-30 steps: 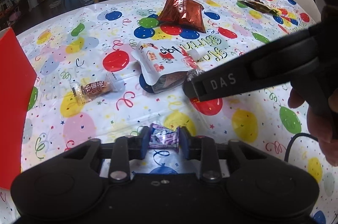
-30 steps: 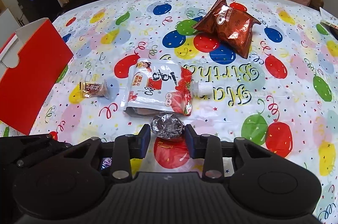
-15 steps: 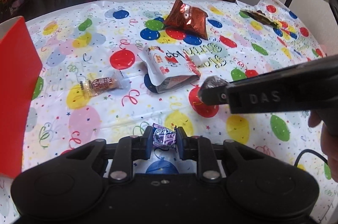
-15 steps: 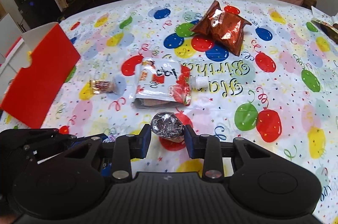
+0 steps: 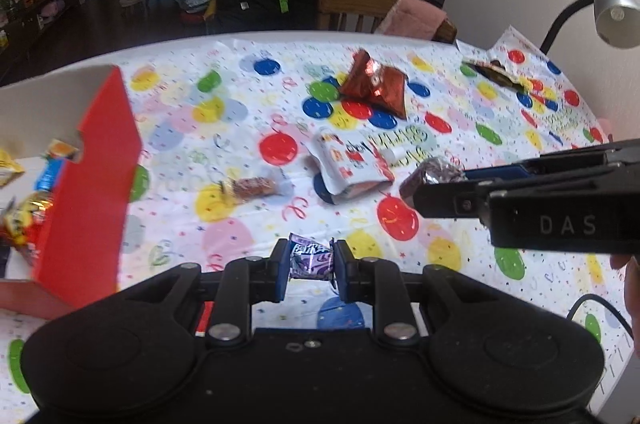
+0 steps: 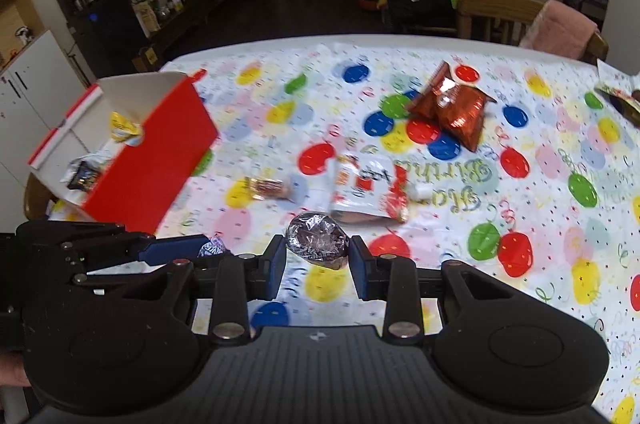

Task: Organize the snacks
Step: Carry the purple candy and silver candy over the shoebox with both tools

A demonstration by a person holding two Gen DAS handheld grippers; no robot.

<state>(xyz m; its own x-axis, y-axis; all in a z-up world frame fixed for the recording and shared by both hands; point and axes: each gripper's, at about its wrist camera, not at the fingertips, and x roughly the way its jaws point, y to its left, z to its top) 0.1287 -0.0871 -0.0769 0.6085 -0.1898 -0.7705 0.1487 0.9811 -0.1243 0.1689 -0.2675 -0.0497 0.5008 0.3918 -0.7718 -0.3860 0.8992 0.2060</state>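
**Two wrapped snacks held above the tabletop, beside the red box**

The left gripper [image 5: 311, 264] clamps a purple-wrapped candy [image 5: 310, 258] between its two fingers, clear of the balloon-patterned tabletop [image 5: 460, 264]. The right gripper [image 6: 318, 256] clamps a silver foil-wrapped snack [image 6: 316, 240] in the same way; from the left wrist view this snack [image 5: 436, 174] shows at the tip of the right fingers, ahead and to the right of the left fingers. Ahead and to the left of both pairs of fingers stands an open red box [image 5: 92, 184], which already contains several wrapped snacks [image 5: 24, 212]. Beyond the fingers, on the tabletop, lie a small brown-wrapped bar [image 6: 268, 187], a white spouted pouch [image 6: 368, 190] just ahead of the right fingers, and farther off a shiny red-brown bag [image 6: 456, 108]. A dark wrapper [image 5: 490, 72] lies near the far right edge. A wooden chair [image 6: 496, 14] with a pink cloth stands behind the tabletop.
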